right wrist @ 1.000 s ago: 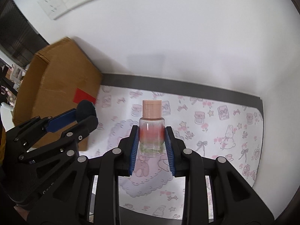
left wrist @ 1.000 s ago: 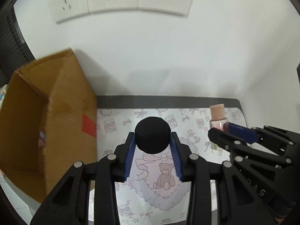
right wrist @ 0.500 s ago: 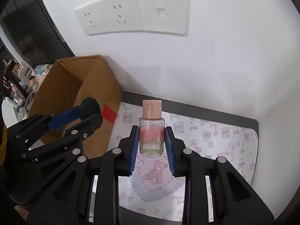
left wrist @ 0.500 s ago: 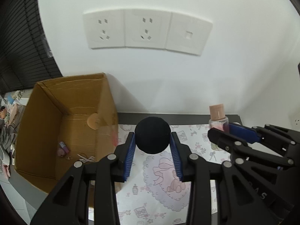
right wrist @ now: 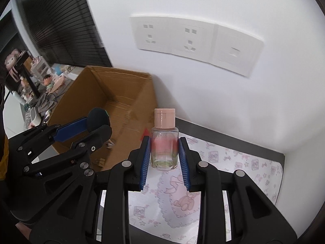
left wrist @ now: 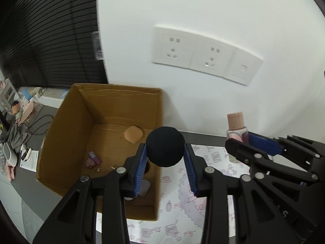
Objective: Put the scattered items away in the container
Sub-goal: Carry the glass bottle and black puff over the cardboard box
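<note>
My left gripper (left wrist: 165,158) is shut on a round black sponge ball (left wrist: 165,146) and holds it in the air over the right wall of the open cardboard box (left wrist: 67,130). My right gripper (right wrist: 164,155) is shut on a small clear bottle (right wrist: 164,148) with a pink cap, held upright above the patterned mat, to the right of the box (right wrist: 81,93). The bottle also shows in the left wrist view (left wrist: 236,130), and the black ball in the right wrist view (right wrist: 98,119). Inside the box lie a tan pad (left wrist: 133,134) and some small pink items (left wrist: 93,159).
A pink-printed mat (right wrist: 254,168) covers the dark table by the white wall. Wall sockets (left wrist: 205,58) sit above. Left of the box, a desk holds cables and clutter (left wrist: 18,138); a dark blind (left wrist: 50,30) hangs behind.
Both grippers have risen and tilted up with their items still held. The box's inside and the wall sockets have come into view.
</note>
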Available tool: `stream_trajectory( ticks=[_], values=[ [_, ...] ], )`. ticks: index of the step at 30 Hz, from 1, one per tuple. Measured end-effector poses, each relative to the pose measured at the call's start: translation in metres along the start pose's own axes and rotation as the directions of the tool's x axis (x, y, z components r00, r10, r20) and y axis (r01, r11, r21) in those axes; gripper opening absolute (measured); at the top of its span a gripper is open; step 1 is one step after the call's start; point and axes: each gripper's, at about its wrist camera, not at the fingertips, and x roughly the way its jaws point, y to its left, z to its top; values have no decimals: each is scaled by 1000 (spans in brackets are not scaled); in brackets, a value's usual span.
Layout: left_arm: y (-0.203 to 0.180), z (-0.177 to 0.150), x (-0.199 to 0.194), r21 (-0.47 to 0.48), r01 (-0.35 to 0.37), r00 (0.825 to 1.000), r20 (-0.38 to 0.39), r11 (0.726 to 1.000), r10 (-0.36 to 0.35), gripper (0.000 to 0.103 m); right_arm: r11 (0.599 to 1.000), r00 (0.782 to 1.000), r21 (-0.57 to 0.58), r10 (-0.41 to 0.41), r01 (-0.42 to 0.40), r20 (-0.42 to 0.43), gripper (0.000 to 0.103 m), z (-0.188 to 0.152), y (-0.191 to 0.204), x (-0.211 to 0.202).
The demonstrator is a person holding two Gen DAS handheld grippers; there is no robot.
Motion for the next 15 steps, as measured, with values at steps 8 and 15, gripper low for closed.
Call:
stream_trajectory(
  ticks=[8,15],
  values=[
    [47,4,-11,-43,-47,999,5,998,48,35,998,999,-51,41,-41,2,29,15,46,11],
    [88,-4,-4,-85,-68,998,-18,994,66,35,993,997,-94,69,-71,-25,29,26,85,29]
  ],
)
